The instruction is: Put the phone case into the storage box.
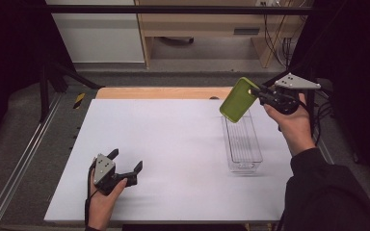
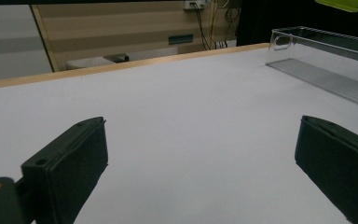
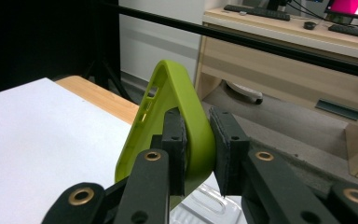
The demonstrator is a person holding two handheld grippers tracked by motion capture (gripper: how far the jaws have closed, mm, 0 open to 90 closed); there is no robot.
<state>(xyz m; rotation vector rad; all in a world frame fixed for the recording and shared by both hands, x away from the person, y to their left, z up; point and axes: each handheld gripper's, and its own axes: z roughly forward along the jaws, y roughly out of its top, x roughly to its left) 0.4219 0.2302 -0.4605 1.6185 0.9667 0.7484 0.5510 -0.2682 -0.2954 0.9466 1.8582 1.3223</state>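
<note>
The jaws of the right gripper are pinched tight on one edge of the green phone case, so it hangs in the air just above the far end of the clear box, maybe to drop inside. The box lies long and flat on the right side of the white worktop. The left gripper rests near the front with its jaws wide apart, holding nothing and out of the way.
</note>
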